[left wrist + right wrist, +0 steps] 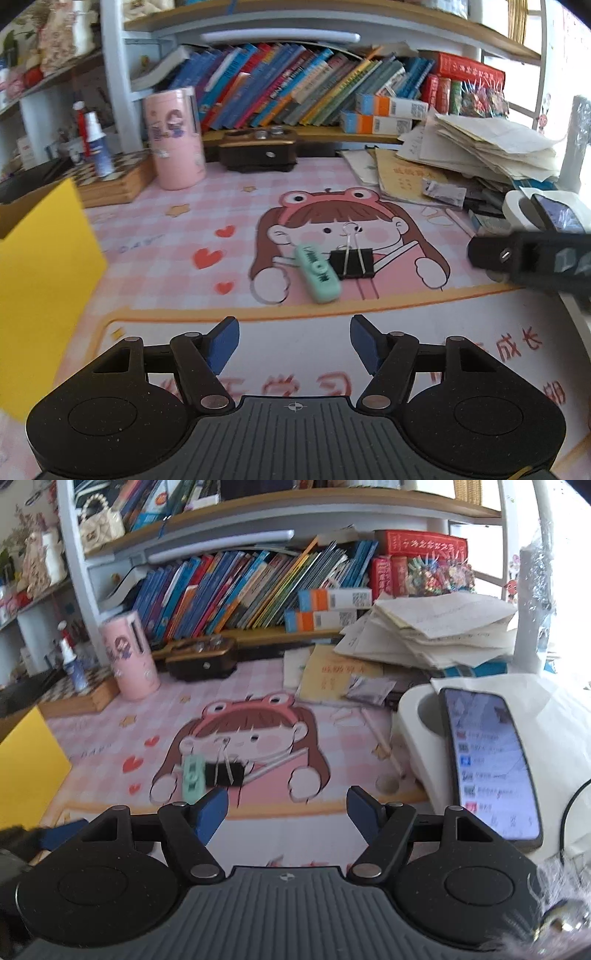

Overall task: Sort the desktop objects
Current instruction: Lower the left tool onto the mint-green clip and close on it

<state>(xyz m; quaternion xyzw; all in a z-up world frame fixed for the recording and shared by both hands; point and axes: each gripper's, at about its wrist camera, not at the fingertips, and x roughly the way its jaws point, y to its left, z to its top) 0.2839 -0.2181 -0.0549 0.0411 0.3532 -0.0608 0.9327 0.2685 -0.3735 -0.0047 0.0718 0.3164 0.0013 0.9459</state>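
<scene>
Left tool point(294, 345): fingers spread wide, nothing between them, hovering over the white lower band of the mat point(155, 229) that covers the surface. Right tool point(286, 814): likewise spread and empty, aimed at the same mat from further right; its body shows as a blurred dark bar at the right edge of the left view. Task items lie ahead of both tools, on the printed cartoon girl: a mint eraser point(318, 273), lying at a slant, and a black clip point(351, 263) with its wire handles folded up, just beside the eraser and apparently touching it at one end. A yellow box point(40, 280) stands at the left edge of the surface, probably the sorting target; its inside is not visible. Risks, as judged: (1) eraser and clip sit so close that closing on one may catch or shove the other; a slanted approach would worsen this. (2) The clip's wire handles are thin and springy; pinching them instead of the black body could let it swing or slip. (3) Both tools point at the same small patch, so they could collide if both advance. (4) A phone point(491, 760) rests on a white stand just beside the right tool; a wide sweep rightward could knock it. Both views are motion-blurred, so exact contact is uncertain.
</scene>
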